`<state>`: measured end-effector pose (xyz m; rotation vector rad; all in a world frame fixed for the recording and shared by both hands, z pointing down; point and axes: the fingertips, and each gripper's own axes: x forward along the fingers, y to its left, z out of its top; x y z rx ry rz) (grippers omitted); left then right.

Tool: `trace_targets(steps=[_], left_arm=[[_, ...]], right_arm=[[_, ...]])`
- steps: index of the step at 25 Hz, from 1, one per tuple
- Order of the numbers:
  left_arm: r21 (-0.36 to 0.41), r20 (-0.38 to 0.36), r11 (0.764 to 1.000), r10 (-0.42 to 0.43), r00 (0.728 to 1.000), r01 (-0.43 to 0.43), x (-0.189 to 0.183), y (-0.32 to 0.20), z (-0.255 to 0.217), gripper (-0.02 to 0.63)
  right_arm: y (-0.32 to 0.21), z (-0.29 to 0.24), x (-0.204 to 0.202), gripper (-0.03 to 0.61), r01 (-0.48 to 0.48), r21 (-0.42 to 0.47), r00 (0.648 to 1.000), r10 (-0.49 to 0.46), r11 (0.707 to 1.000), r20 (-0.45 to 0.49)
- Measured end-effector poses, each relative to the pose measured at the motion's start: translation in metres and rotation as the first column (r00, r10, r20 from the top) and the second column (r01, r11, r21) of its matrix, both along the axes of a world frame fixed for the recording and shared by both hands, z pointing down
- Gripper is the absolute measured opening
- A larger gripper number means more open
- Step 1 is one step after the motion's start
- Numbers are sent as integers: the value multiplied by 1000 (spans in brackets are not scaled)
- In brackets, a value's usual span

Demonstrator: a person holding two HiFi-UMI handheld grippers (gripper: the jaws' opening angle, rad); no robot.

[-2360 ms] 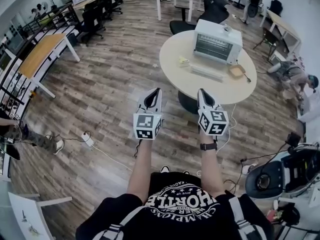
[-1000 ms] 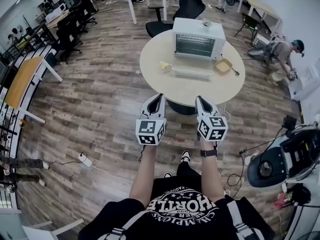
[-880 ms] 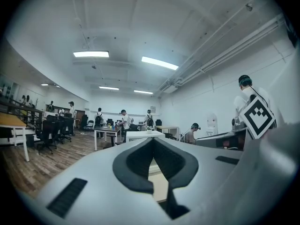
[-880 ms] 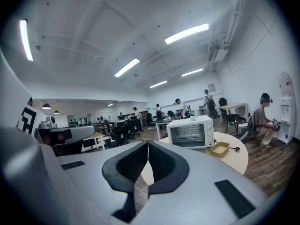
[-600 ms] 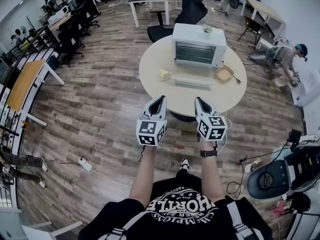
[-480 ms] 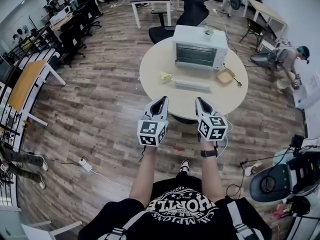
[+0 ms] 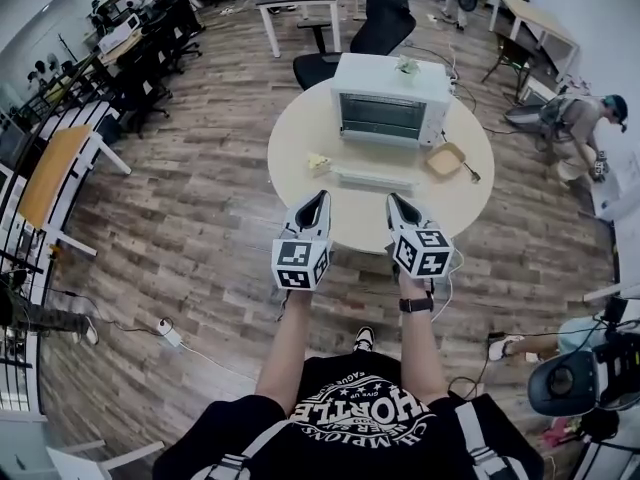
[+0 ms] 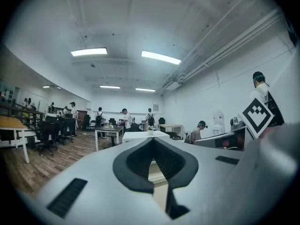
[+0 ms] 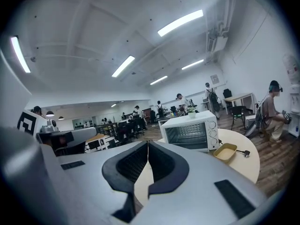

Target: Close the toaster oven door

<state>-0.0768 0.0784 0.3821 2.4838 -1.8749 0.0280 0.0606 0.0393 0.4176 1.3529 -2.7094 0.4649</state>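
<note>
Two tongs: left tongs (image 7: 317,199) and right tongs (image 7: 393,199) both pressed together, pinching nothing, hovering side by side over the near edge of the round counter (image 7: 295,143).
Appliance: toaster oven (image 7: 388,100) standing on the far half of the counter, cavity gaping toward the near side.
Flap: door (image 7: 377,179) lying dropped open and flat in front of the cavity, not yet raised.
Door versus tongs: lying between oven and tongs, apart from both tips; right tongs pointing at its right part, left tongs pointing just past its left end.
Right gripper view: showing the toaster oven (image 9: 190,131) ahead and right of the closed tips; door not making itself out there.
Neighbours: shallow tray (image 7: 445,158) resting right of the door, yellow item (image 7: 318,163) lying left of it, small plant (image 7: 405,65) sitting on the oven top.
Slipping: closed tips probably skating off the door's smooth edge while lifting from below, dropping it back open.
Shoving: pressing too hard likely sliding the whole oven toward the far side, or slamming and jolting the plant.
Clipping: coming in from either side risking knocking the tray or the yellow item.
</note>
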Motion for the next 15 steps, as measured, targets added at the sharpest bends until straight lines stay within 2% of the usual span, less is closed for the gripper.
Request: trace_targets(steps=[5, 11, 15], left_arm=[[-5, -4, 1000, 21, 1000, -21, 24, -19, 10, 18], [-46, 15, 998, 50, 999, -49, 39, -34, 22, 18], [-58, -10, 995, 77, 997, -77, 46, -42, 31, 18]], right_arm=[[-21, 11, 22, 12, -11, -25, 1000, 11, 1000, 17], [-29, 26, 29, 12, -20, -65, 1000, 20, 998, -8], [-35, 38, 37, 12, -42, -95, 999, 39, 995, -30]])
